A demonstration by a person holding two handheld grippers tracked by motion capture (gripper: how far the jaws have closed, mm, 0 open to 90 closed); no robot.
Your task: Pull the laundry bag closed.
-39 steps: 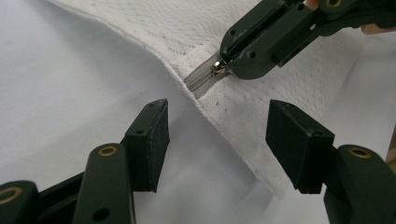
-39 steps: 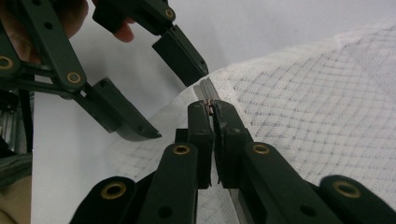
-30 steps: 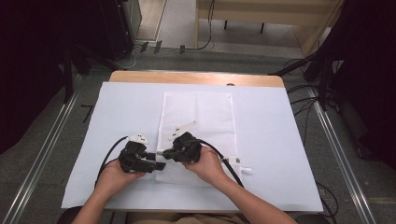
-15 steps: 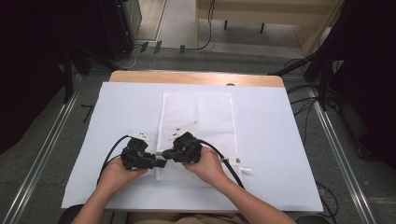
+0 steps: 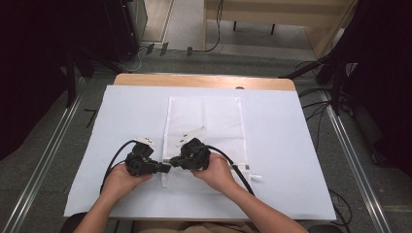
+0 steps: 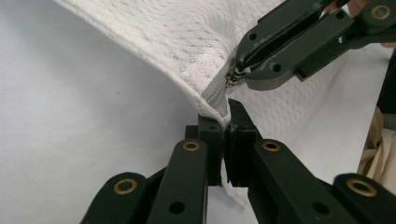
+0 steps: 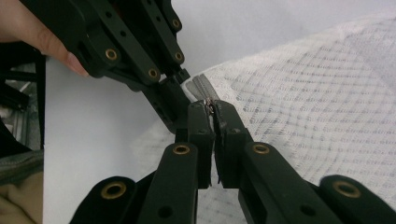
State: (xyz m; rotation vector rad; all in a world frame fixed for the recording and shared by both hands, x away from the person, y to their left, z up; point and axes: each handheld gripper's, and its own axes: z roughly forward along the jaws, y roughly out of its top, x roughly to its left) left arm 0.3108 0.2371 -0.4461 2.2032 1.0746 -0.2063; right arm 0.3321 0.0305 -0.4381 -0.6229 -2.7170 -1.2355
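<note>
We are working at the near left corner of a white mesh bag (image 5: 204, 127) lying flat on the sheet-covered counter (image 5: 291, 145), and our guess is that the zip is about to be drawn open. The main risk, as we are judging it, is the pull (image 6: 232, 79) slipping out of the right gripper (image 5: 176, 161): it is a small metal tab, pinched only at the very tips, so a tug at an angle to the zip tape (image 6: 215, 95) could flick it free. A second risk is the mesh stretching or bunching if the left gripper (image 5: 165, 168) is letting the corner creep, since the weave is soft and the two grippers are sitting almost touching, leaving little room to correct. A third is the slider jamming on loose fabric near the corner. As for the grips: in the left gripper view our left gripper (image 6: 227, 140) is clamping fully down on the bag's corner, right at the end of the grey tape, its jaws having just been closing onto the fabric now pressed between the pads. In the right gripper view our right gripper (image 7: 214, 116) is squeezing shut on the pull (image 7: 208, 102), with the tab caught between the tips and the mesh spreading away to the right. The corner is being lifted slightly off the counter between them.
</note>
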